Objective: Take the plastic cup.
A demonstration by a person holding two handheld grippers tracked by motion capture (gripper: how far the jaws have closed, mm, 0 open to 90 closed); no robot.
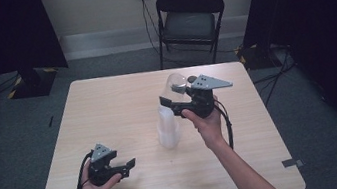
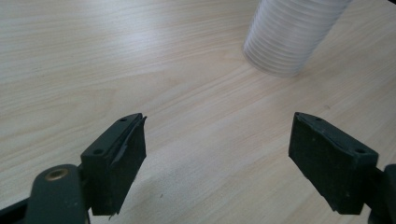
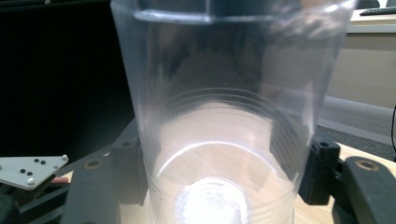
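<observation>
While my right gripper (image 1: 169, 105) pinches a clear, thin-walled plastic cup (image 3: 224, 116) between its matte black pads, the cup's smooth round wall rises straight ahead of the jaws. Just below it stands a ribbed, translucent stack of cups (image 1: 167, 127) on the pale woodgrain table (image 1: 108, 113). My left gripper (image 1: 127, 165) rests low on the table with its blocky jaws spread wide, holding nothing.

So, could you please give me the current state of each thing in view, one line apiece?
clear plastic cup: gripped, lifted above the stack
stack of cups: upright on the table
right gripper: shut on the cup
left gripper: open, empty, low over the table
folding chair: unfolded, unoccupied
</observation>
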